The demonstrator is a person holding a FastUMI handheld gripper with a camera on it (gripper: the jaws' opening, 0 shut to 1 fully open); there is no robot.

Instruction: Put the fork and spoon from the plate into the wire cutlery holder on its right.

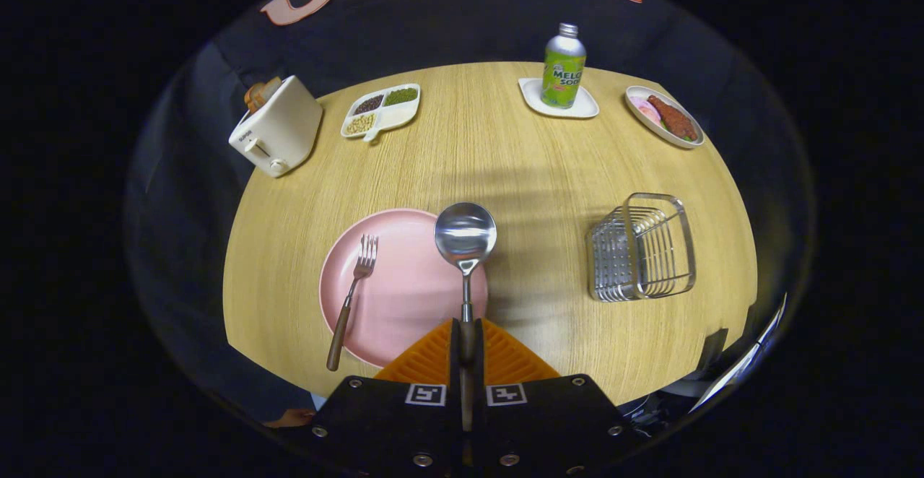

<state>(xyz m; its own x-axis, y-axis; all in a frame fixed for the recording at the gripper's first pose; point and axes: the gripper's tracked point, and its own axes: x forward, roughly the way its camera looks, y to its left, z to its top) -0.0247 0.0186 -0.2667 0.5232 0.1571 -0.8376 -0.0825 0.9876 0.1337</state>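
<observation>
spoon (465, 236), shiny steel with round bowl, clamped by its wooden handle in the gripper (467, 341) above the pink plate (404, 297).

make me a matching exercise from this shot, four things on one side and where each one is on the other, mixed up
Things:
1. spoon
2. fork
3. wire cutlery holder
4. green bottle

Places:
A. standing on a small white tray at the far side of the table
B. lying on the pink plate, handle over its near rim
C. handle gripped between the tongs, bowl pointing forward
D. standing on the table to the right of the plate, nothing in it

Pairs: 1-C, 2-B, 3-D, 4-A
</observation>
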